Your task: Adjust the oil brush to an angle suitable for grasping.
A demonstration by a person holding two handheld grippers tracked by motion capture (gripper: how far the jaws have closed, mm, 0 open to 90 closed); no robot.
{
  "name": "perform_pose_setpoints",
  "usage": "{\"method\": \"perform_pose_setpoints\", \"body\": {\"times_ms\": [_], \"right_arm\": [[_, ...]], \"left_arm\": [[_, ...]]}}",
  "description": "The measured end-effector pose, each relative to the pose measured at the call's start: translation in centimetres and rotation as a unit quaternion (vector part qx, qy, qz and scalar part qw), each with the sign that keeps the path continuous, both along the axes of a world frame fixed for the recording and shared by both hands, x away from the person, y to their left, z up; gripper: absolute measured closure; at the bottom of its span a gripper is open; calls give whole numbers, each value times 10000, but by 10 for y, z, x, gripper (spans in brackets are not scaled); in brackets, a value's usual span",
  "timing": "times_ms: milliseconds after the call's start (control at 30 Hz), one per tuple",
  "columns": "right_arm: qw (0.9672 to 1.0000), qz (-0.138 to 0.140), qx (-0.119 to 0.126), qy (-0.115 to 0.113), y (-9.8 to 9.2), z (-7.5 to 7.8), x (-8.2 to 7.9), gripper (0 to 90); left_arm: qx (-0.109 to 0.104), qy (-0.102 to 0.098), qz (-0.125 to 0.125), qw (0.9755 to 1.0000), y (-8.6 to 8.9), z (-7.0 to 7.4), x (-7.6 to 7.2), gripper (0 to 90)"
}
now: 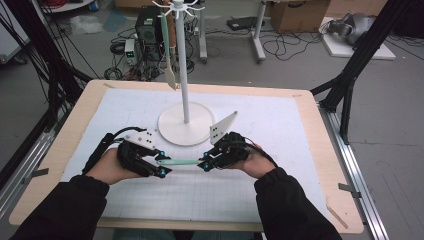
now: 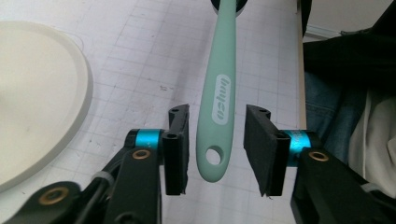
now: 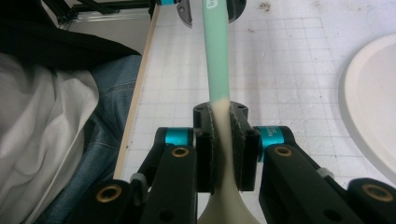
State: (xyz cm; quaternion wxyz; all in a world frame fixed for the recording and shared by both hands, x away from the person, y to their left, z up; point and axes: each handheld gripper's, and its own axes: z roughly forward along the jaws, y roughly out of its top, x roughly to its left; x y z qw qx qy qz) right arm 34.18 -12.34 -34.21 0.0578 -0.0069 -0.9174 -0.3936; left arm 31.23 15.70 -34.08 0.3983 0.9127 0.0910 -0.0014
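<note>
Two grippers meet over the white mat (image 1: 280, 125), and your green spatula (image 1: 181, 161) hangs level between them, above the mat and just in front of the round base of the white stand (image 1: 186, 131). Your right gripper (image 3: 223, 135) pinches the spatula tight, right where the green handle turns cream. The handle end with the little hole sits in the gap of your left gripper (image 2: 215, 140), but the pads (image 2: 259, 140) do not touch it; those jaws are spread on both sides. Your hands (image 1: 107, 167) come in from the bottom of the high view, low over the table, with the two grippers pointing at each other. Another spatula (image 1: 169, 60) hangs on the stand.
</note>
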Motion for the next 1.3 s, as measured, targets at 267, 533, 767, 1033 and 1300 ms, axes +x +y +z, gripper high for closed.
{"method": "perform_pose_setpoints", "body": {"times_ms": [267,533,767,1033,1300], "right_arm": [[10000,20,-50,-60,1,-1,-1,820],[9999,18,-137,5,3,-3,-1,810],[9993,-40,-228,277,5,-7,1,752],[9991,2,-290,318,7,-9,1,793],[9992,54,-397,-21,9,-7,-6,833]], "left_arm": [[-36,34,29,10000,2,2,1,731],[126,-91,-93,9998,-1,0,-1,760],[268,-204,-127,9994,-4,-2,-3,767],[456,-326,-228,9982,-6,-3,-6,770],[281,-96,-116,9995,-2,-4,-3,712]]}}
